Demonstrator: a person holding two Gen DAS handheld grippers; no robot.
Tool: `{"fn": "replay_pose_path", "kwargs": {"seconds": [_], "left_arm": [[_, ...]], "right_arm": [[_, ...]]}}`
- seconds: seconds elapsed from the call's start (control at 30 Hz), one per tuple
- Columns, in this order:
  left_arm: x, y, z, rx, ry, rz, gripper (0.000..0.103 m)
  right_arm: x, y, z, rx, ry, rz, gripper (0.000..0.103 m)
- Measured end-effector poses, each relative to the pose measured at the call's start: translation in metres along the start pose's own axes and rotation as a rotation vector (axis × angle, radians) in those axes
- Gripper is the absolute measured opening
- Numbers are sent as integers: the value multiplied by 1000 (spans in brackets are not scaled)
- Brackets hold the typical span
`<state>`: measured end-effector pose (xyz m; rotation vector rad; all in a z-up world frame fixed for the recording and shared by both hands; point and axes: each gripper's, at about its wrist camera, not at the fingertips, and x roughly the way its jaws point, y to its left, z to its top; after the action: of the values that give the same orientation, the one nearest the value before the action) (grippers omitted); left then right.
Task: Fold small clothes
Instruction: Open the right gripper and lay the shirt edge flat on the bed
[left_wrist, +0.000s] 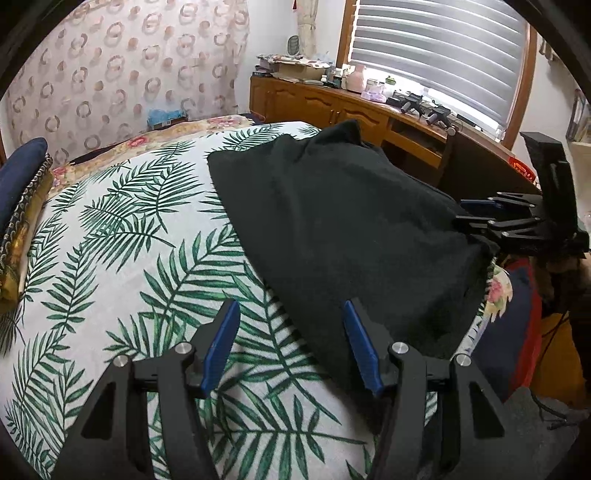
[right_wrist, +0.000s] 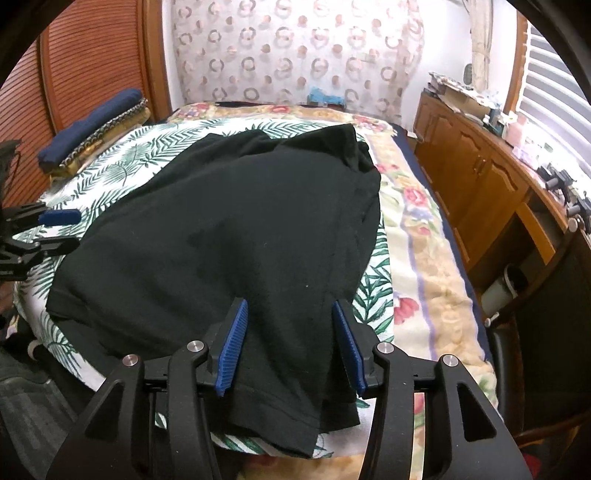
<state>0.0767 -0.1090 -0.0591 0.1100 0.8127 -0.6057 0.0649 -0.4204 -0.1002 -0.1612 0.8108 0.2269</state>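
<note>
Bed (right_wrist: 436, 280) fills both views: palm-leaf sheet (left_wrist: 122, 266) laid over a floral blanket (right_wrist: 417, 229). Black garment (right_wrist: 229, 236) lies spread flat on the leaf sheet, near hem hanging over the bed's near edge, far end bunched up. Wooden cabinet run (right_wrist: 476, 166) along the right wall under the blinds (left_wrist: 436, 48), top crowded with boxes and small items; I can't read any labels or writing on them. Circle-print curtain (right_wrist: 295, 48) behind the bed. Stack of folded blue and gold fabric (right_wrist: 96, 125) at the sheet's far left corner, well apart from the garment.

My right gripper (right_wrist: 291, 347) is over the garment's near hem: jaws apart, cloth lying between the blue pads (right_wrist: 232, 350), not pinched. My left gripper (left_wrist: 291, 343) is off the garment's left edge, jaws released, nothing but leaf sheet between them. Nothing blocks either gripper.
</note>
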Motion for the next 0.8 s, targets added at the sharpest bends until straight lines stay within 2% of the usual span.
{"fn": "replay_pose_path", "kwargs": {"seconds": [0.2, 0.27, 0.43, 0.5, 0.63, 0.8], "left_arm": [[-2, -11, -6, 17, 11, -50, 57], [7, -13, -9, 15, 40, -69, 57], [12, -14, -12, -3, 72, -114, 57], [10, -17, -13, 2, 77, -135, 46], [9, -22, -16, 21, 96, -161, 38], [7, -25, -13, 31, 103, -187, 11]], "right_arm": [[-2, 6, -1, 6, -34, 0, 49], [-5, 9, 0, 2, -46, 11, 54], [-13, 24, 2, -30, -74, 47, 58], [-14, 29, 0, -51, -78, 65, 59], [-11, 41, -2, -82, -72, 86, 60], [-9, 51, -4, -94, -69, 117, 60]]}}
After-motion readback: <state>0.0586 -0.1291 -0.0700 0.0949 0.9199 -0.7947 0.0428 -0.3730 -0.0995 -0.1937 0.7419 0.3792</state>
